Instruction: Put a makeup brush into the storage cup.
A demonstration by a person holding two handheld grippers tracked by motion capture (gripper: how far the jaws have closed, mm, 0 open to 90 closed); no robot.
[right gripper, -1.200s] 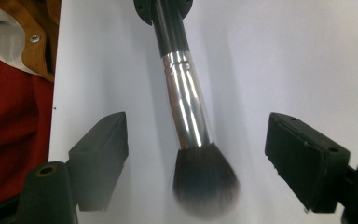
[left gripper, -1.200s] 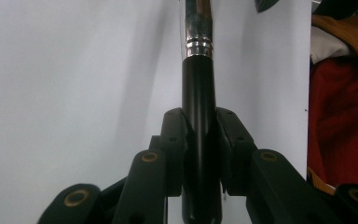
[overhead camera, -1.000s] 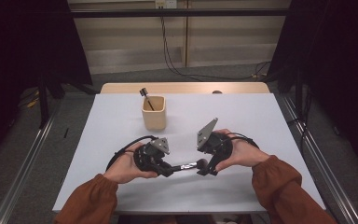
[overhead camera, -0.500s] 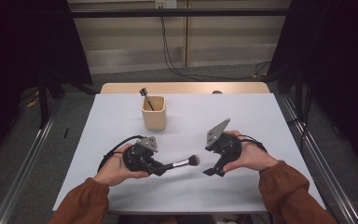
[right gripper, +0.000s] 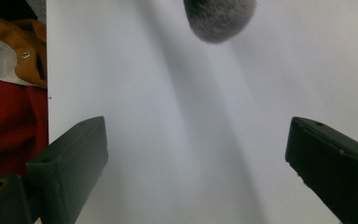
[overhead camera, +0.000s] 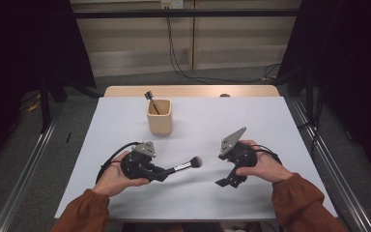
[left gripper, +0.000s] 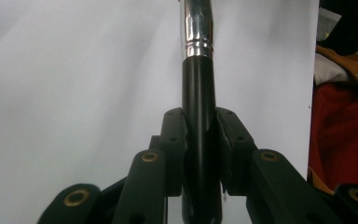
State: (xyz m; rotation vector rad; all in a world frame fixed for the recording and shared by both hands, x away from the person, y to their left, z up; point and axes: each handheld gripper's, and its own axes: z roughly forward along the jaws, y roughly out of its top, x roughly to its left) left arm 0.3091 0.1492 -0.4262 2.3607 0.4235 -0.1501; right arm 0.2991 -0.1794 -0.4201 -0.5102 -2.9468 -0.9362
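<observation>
A makeup brush with a black handle, silver ferrule and grey bristle head juts rightwards from my left gripper, which is shut on the handle. In the left gripper view the pads clamp the black handle on both sides of my left gripper. My right gripper hovers to the right, apart from the brush. Its jaws have just been opening and nothing is between them. In the right gripper view my right gripper stands wide, and the bristle head hangs ahead of it.
A beige square cup stands at the table's back middle with another dark brush leaning in it. The white table ends close behind the cup; cables run on the floor beyond.
The two grippers were together at the brush a second ago. The right gripper has let go, opened wider and drawn off to the right. The left has moved left with the brush.
</observation>
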